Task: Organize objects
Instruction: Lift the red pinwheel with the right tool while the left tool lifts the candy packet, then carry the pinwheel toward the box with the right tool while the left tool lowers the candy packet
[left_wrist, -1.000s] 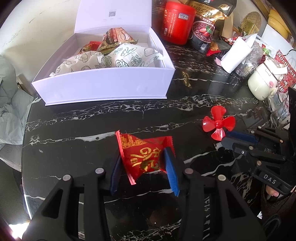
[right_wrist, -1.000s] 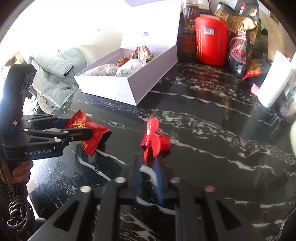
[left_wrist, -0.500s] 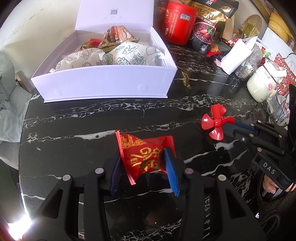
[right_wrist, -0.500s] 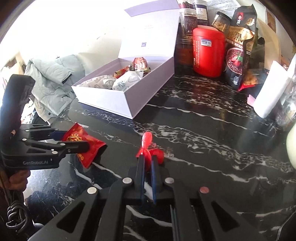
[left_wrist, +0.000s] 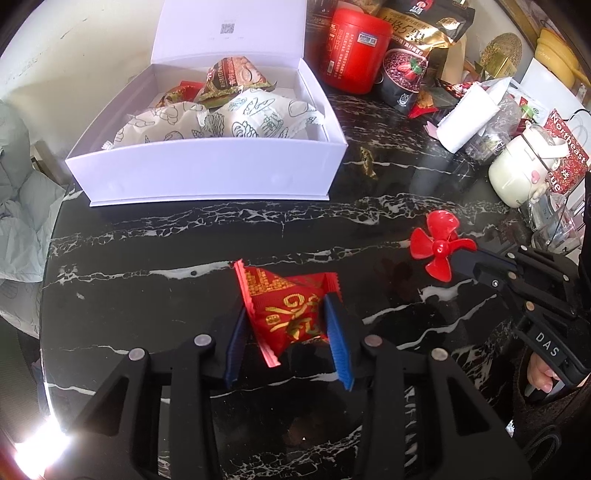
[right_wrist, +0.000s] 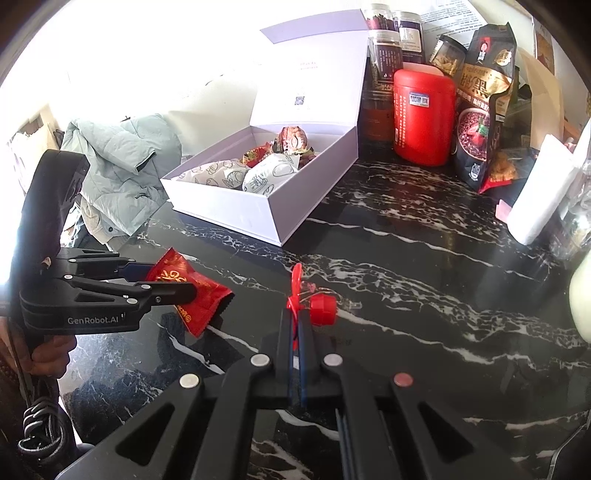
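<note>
A red snack packet (left_wrist: 280, 295) with gold print sits between the blue pads of my left gripper (left_wrist: 286, 314), just above the black marble table (left_wrist: 166, 258). Its jaws are closing, and the pads press the packet's sides. To its right, a small red plastic propeller (left_wrist: 437, 249) is pinched by one blade in my right gripper (right_wrist: 295, 314), which is shut on it. The propeller's hub (right_wrist: 321, 304) sticks out to the right of the fingers. An open white box (left_wrist: 207, 177) with wrapped snacks inside stands beyond both grippers.
Behind the box stand a red canister (left_wrist: 352, 59) and a black snack bag (left_wrist: 413, 55). At the right, a white paper roll (left_wrist: 465, 118) and a white jar (left_wrist: 517, 177) crowd the table. A pale green jacket (right_wrist: 122, 162) lies past the table's left edge.
My right gripper went from open around the propeller to shut on one blade and raised it slightly. The left gripper kept its place with the packet between its pads.
</note>
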